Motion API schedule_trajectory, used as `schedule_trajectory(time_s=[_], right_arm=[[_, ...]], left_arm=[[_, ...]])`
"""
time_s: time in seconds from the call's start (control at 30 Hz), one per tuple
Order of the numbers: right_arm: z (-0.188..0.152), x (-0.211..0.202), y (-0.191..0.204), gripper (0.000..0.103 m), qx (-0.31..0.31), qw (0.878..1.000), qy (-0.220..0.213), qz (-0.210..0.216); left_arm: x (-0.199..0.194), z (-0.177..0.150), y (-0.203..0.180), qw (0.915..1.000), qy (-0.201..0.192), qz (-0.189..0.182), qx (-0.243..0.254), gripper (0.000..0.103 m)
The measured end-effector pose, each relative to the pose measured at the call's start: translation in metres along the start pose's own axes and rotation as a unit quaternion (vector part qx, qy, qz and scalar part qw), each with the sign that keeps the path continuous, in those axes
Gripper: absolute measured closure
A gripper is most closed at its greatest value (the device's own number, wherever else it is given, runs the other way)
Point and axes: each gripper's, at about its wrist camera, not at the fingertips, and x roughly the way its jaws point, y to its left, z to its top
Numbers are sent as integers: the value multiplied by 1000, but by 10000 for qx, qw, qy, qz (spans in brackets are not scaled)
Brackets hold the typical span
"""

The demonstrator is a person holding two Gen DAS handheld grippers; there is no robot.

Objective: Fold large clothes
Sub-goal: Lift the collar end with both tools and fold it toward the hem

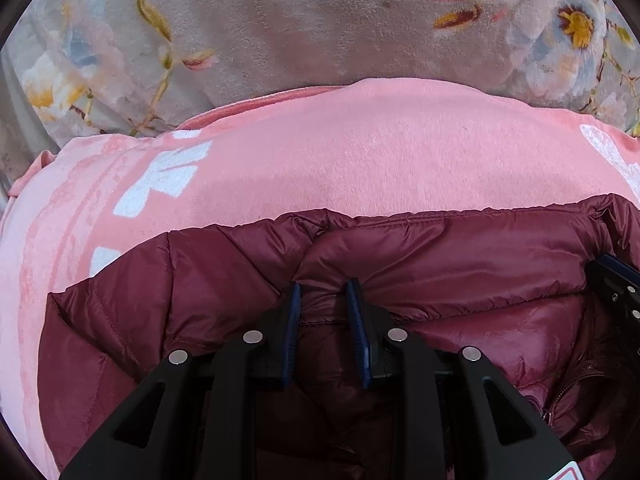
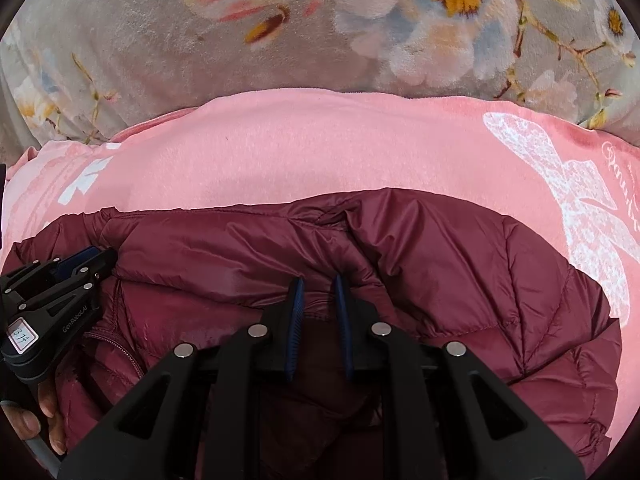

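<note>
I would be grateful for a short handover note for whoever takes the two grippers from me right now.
Left gripper: shut on a pinch of the maroon puffer jacket near its far edge.
Right gripper: shut on the same jacket, further to the right.
The jacket lies on the pink blanket, over the floral bedcover; its zipper shows between the grippers.
Done: both grips appear set.
Left: make the fold and flatten it; how many folds are made I cannot tell.

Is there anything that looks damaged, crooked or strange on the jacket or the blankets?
Nothing stands out. The maroon puffer jacket lies on the pink blanket, bunched only where the left tongs and right tongs pinch it. No tear or stain shows.
</note>
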Motion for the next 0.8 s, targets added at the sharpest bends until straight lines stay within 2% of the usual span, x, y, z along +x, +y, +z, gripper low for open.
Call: schedule_trajectory(time_s=[0.5, 0.8], right_arm=[[2, 2, 4, 87, -146, 9998, 18, -125], [1, 3, 5, 87, -204, 9996, 25, -175]], left_arm=[[-2, 0, -11, 9991, 3, 345, 256, 77], [-4, -1, -13, 9987, 10, 406, 298, 77]])
